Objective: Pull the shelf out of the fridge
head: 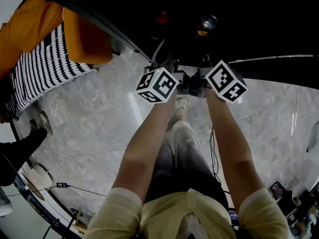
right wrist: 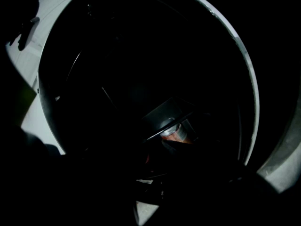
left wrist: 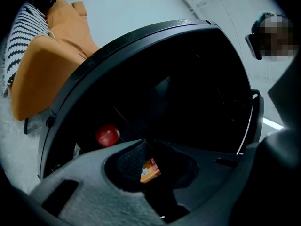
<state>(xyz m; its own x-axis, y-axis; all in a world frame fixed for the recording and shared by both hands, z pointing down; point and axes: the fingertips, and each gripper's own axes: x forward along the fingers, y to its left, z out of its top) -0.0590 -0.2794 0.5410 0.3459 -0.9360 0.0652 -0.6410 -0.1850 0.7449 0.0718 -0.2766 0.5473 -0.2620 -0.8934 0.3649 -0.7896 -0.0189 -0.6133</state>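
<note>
The fridge (left wrist: 155,79) stands open in front of me, its inside very dark. A thin shelf edge (right wrist: 169,122) slants across the right gripper view, with a can (right wrist: 177,132) just under it. In the left gripper view my left gripper (left wrist: 151,149) has its jaws drawn together at the fridge's lower opening; an orange can (left wrist: 150,170) shows through the slit behind them, and a red ball-like fruit (left wrist: 107,135) sits to the left. Whether the jaws pinch the shelf I cannot tell. My right gripper (head: 202,76) points into the fridge beside the left gripper (head: 172,73); its jaws are lost in the dark.
An orange chair (head: 75,34) with a black-and-white striped cloth (head: 45,68) stands at the left on the marble floor (head: 99,123). Cables (head: 65,185) and small gear lie along the floor's near edge. A person's shoe (head: 42,122) is at the far left.
</note>
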